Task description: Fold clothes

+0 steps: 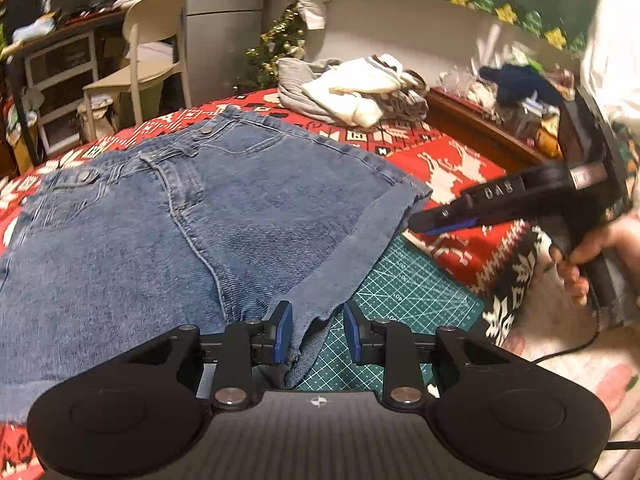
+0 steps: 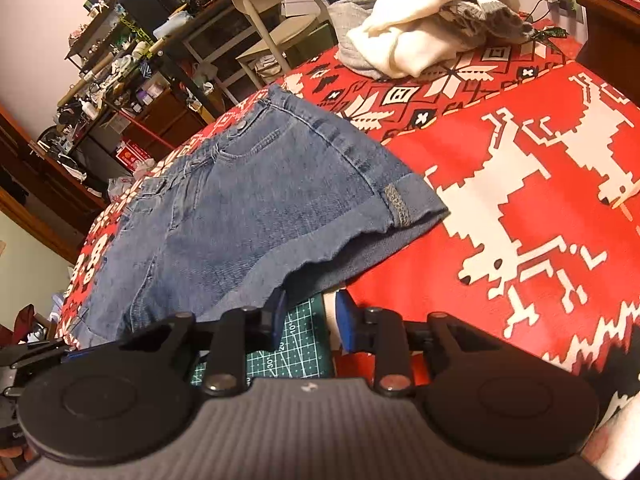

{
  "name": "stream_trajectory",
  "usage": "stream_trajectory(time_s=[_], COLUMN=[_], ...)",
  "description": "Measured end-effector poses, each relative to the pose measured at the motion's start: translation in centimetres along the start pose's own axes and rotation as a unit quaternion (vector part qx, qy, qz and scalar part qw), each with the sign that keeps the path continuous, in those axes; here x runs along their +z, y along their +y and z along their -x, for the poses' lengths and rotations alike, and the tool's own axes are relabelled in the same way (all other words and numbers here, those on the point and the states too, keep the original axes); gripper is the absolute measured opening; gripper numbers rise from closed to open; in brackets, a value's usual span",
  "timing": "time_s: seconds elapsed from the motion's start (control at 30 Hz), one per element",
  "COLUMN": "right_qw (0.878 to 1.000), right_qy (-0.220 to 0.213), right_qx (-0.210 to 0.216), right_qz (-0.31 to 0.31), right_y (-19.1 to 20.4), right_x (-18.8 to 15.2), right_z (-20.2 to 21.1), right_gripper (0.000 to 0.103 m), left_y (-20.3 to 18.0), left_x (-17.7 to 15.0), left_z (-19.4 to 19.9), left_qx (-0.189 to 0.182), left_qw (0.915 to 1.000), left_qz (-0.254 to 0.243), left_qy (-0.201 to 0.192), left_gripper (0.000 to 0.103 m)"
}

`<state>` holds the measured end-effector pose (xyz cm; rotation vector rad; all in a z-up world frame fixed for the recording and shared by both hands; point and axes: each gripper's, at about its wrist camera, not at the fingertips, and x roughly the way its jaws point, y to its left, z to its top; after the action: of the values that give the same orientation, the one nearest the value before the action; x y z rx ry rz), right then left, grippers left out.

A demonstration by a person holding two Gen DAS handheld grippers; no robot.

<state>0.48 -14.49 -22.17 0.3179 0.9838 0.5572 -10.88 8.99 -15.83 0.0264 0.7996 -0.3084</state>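
A pair of blue denim shorts [image 1: 200, 216] lies spread flat on a red patterned blanket [image 1: 452, 168], waistband away from me. My left gripper [image 1: 318, 332] is open at the near crotch edge, and a fold of the hem hangs between its blue pads [image 1: 285, 330]. My right gripper [image 2: 310, 316] is open at the cuffed leg opening [image 2: 360, 248], and the denim edge drapes over its left finger. In the left wrist view the right gripper [image 1: 444, 220] points at that cuff, held by a hand [image 1: 580, 264].
A green cutting mat [image 1: 412, 296] lies under the shorts' near edge. A pile of white and grey clothes [image 1: 352, 88] sits at the far side of the blanket. A cream chair [image 1: 148, 60] and cluttered shelves stand beyond, and a wooden ledge [image 1: 480, 128] runs along the right.
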Motion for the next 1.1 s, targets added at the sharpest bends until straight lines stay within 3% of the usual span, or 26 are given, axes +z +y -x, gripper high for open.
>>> stream_trajectory(time_s=[0.27,0.37,0.5,0.67,0.73,0.9,1.1], right_qw=[0.997,0.991,0.973,0.942,0.936,0.936,0.929], right_qy=[0.004,-0.004,-0.016,-0.025,-0.033,-0.068,-0.054], right_qx=[0.01,0.028,0.07,0.12,0.13,0.139,0.185], right_qz=[-0.075,-0.13,-0.219,-0.312,-0.324,-0.316,-0.317], right_y=[-1.5,-2.6,-4.7,-6.4,-6.6,-7.0,-6.4], right_x=[0.6,0.6,0.5,-0.6,-0.9,-0.6,-0.8], right_z=[-1.7,-2.0,-3.0,-4.5,-5.0,-5.7,-7.2], right_gripper=[0.031,0.031,0.031,0.031,0.031,0.032,0.032], left_y=[-1.2,-1.3,-1.4,-1.5,-1.4,-1.2,-0.7], left_x=[0.8,0.9,0.9,0.9,1.0,1.0,1.0], left_z=[-1.4,-1.7,-2.0,-2.4,-2.5,-2.4,-2.3], left_qx=[-0.015,-0.017,-0.018,-0.02,-0.02,-0.018,-0.013], left_qw=[0.9997,0.9996,0.9995,0.9995,0.9995,0.9996,0.9998], left_qz=[-0.02,-0.021,-0.026,-0.025,-0.023,-0.02,-0.014], left_qy=[0.002,0.001,0.001,0.002,0.003,0.002,0.001], left_gripper=[0.027,0.027,0.027,0.028,0.028,0.028,0.028])
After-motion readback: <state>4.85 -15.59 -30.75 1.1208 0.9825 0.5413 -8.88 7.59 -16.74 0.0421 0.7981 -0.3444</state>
